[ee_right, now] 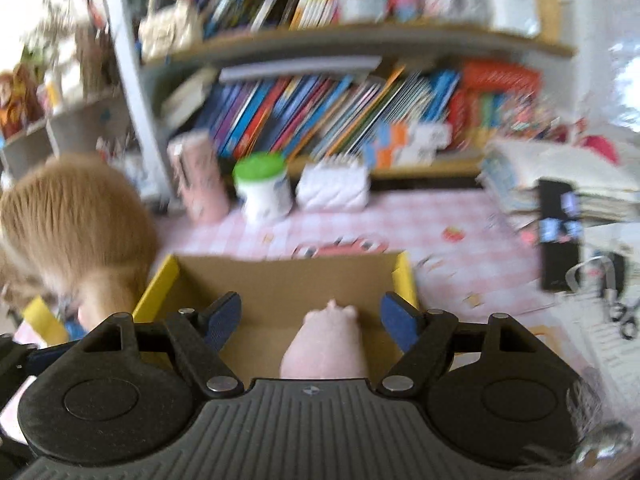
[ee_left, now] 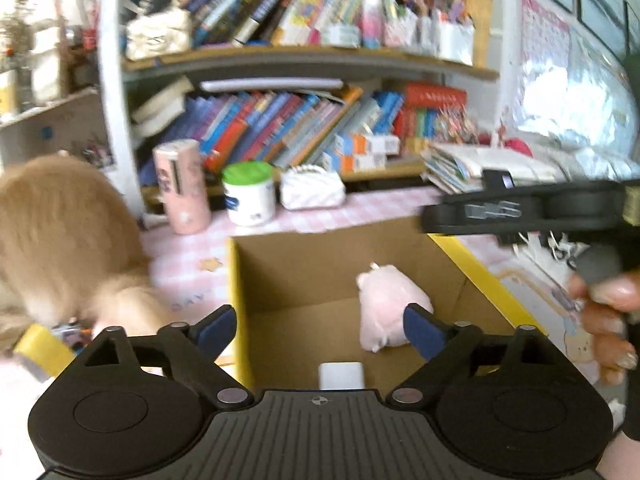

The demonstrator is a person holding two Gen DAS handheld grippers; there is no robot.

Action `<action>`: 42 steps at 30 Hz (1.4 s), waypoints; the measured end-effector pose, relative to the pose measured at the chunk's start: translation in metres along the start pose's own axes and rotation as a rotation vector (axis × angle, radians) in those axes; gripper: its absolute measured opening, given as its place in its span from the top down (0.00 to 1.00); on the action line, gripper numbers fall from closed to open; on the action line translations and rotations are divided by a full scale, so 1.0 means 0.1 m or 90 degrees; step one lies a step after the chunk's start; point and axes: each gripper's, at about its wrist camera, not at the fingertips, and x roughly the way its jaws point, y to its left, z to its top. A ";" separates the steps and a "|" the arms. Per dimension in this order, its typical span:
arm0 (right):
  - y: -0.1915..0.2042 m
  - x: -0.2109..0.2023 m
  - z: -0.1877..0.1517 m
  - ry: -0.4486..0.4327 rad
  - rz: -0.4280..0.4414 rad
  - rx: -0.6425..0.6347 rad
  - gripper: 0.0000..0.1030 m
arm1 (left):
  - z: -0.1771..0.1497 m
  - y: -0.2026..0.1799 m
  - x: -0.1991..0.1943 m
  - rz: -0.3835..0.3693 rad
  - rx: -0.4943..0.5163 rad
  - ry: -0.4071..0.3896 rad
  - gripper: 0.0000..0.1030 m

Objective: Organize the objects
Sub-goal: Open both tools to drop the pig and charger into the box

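A cardboard box (ee_left: pixel 236 280) with yellow outer sides stands open on the pink checked tablecloth. Inside it lies a pink plush toy (ee_left: pixel 390 308), with a small white block (ee_left: pixel 341 374) near the box's front wall. My left gripper (ee_left: pixel 320 328) hangs open over the box, its blue pads wide apart and nothing pressed between them. The right gripper (ee_left: pixel 440 216) shows side-on at the right, held by a hand (ee_left: pixel 608 312). In the right wrist view the right gripper (ee_right: pixel 312 320) is open above the box (ee_right: pixel 160 284), the plush toy (ee_right: pixel 328 344) lying below between its fingers, untouched.
A fluffy tan plush (ee_left: pixel 60 240) sits left of the box. Behind it stand a pink tumbler (ee_left: pixel 184 192), a green-lidded white jar (ee_left: pixel 250 194) and a white quilted purse (ee_left: pixel 312 190) before a bookshelf. At the right are stacked papers (ee_right: pixel 560 168), a black phone (ee_right: pixel 560 236) and scissors (ee_right: pixel 624 316).
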 end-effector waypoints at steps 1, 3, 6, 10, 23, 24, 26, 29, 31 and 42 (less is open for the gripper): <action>0.00 -0.12 -0.03 -0.021 -0.015 0.003 0.27 | -0.02 0.03 -0.06 0.009 -0.006 -0.008 0.05; -0.02 -0.33 -0.11 -0.056 -0.043 0.007 0.26 | -0.08 0.09 -0.17 0.026 -0.018 -0.022 0.04; -0.04 -0.61 -0.32 -0.086 -0.098 0.022 0.24 | -0.21 0.19 -0.29 0.034 -0.036 -0.021 0.03; -0.04 -0.88 -0.70 -0.072 -0.151 0.058 0.24 | -0.46 0.28 -0.37 0.032 -0.050 -0.003 0.03; 0.66 -0.92 -1.56 0.083 -0.151 0.061 0.32 | -1.09 0.70 -0.74 0.080 -0.070 0.097 0.03; 0.72 -0.94 -1.59 0.085 -0.148 0.055 0.32 | -1.13 0.75 -0.78 0.082 -0.073 0.102 0.03; 0.85 -0.97 -1.66 0.090 -0.142 0.043 0.32 | -1.20 0.83 -0.85 0.089 -0.082 0.107 0.03; 1.07 -1.02 -1.76 0.082 -0.142 0.003 0.32 | -1.31 0.95 -0.95 0.100 -0.088 0.116 0.03; 1.19 -1.04 -1.83 0.079 -0.146 -0.021 0.32 | -1.38 1.01 -1.01 0.101 -0.087 0.123 0.03; 1.66 -1.15 -2.00 0.103 -0.087 -0.013 0.32 | -1.55 1.31 -1.36 0.110 -0.092 0.116 0.03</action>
